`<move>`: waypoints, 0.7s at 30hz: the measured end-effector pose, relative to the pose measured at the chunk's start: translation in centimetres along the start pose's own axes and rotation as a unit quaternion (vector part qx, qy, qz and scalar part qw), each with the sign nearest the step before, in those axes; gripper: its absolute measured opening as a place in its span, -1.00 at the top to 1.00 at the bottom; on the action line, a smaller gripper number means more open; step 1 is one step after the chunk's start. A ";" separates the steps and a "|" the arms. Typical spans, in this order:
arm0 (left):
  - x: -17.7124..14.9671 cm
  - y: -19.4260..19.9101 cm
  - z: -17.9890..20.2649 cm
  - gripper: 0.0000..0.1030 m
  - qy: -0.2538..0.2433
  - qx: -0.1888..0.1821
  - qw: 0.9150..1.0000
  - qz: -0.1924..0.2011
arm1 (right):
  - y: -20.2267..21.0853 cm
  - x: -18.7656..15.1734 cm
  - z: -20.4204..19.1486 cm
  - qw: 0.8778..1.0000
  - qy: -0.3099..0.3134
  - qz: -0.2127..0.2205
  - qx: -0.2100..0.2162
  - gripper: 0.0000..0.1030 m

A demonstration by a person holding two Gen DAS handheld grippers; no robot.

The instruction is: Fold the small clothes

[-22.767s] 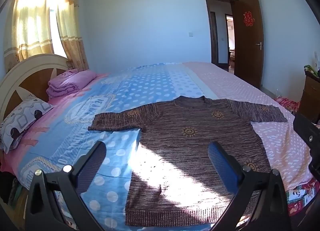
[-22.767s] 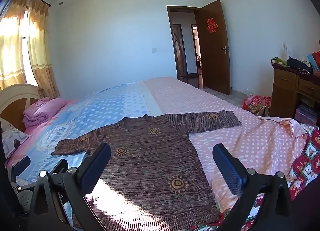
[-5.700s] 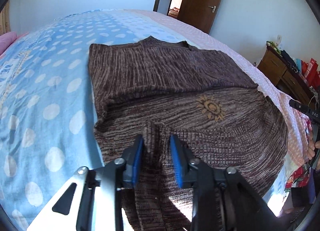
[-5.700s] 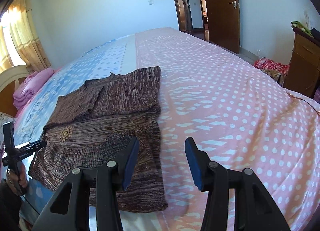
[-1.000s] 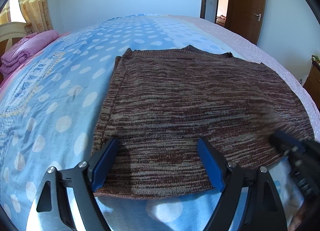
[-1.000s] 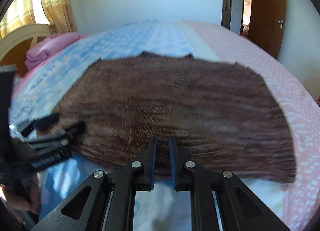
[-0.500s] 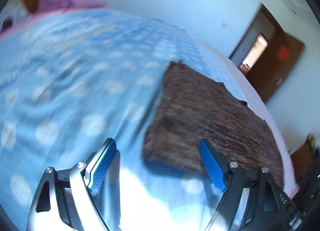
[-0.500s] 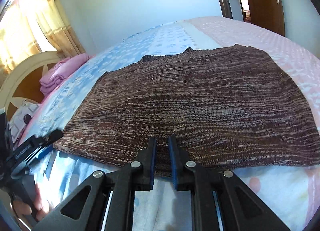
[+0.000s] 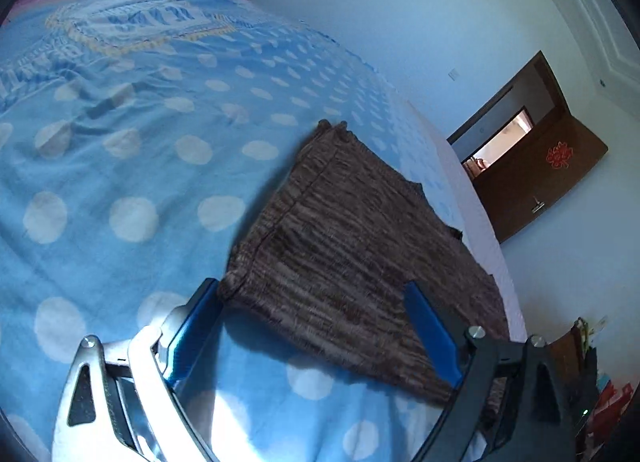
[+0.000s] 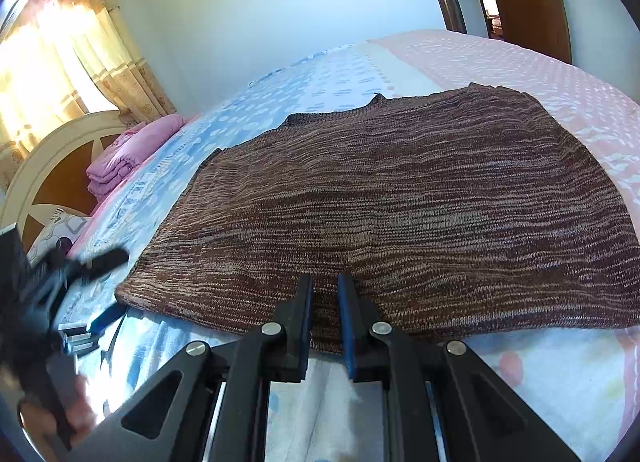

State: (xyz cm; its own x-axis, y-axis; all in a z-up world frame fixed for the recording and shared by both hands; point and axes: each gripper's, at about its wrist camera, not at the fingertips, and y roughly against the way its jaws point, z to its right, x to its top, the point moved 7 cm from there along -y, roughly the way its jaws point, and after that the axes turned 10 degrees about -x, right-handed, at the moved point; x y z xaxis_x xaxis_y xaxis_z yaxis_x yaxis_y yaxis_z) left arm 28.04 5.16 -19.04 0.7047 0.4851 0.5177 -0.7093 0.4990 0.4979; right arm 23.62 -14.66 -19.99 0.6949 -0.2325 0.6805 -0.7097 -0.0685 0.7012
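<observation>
My right gripper (image 10: pixel 325 294) is pinched on the near edge of the brown sweater (image 10: pixel 400 197). My left gripper (image 9: pixel 316 318) is spread wide with the sweater's near left corner sitting between its fingers, so I'd clamp that corner before lifting, then raise both sides evenly to keep the fold square. The sweater lies flat on the bed (image 9: pixel 120 165) as a folded rectangle, mottled brown knit, sleeves tucked out of sight.
</observation>
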 end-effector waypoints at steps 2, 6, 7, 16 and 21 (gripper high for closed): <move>-0.3 0.1 0.5 -0.57 0.011 -0.013 1.000 -0.010 | 0.0 0.0 0.0 1.000 -0.001 0.000 0.001 0.74; -2.1 2.7 1.1 -0.60 0.011 -0.014 1.000 0.006 | 0.0 0.0 0.0 1.000 -0.004 -0.001 0.005 0.74; -2.8 2.9 1.0 -0.63 0.015 -0.012 1.000 0.000 | -0.1 0.0 0.0 1.000 -0.004 -0.001 0.005 0.74; 0.2 -1.5 0.4 -0.65 0.037 -0.033 0.999 -0.007 | -0.1 -0.1 0.2 1.000 -0.004 -0.001 0.007 0.74; 1.5 -2.5 0.1 -0.54 0.027 -0.040 0.999 -0.002 | -0.1 -0.1 0.1 1.000 -0.002 -0.002 0.005 0.74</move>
State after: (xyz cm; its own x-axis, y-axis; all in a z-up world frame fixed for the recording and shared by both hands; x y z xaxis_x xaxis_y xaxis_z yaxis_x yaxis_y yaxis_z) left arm 30.84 4.53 -19.42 0.7087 0.5201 0.4767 -0.7047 0.5553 0.4417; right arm 23.63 -14.76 -20.15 0.6972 -0.2352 0.6772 -0.7082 -0.0795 0.7015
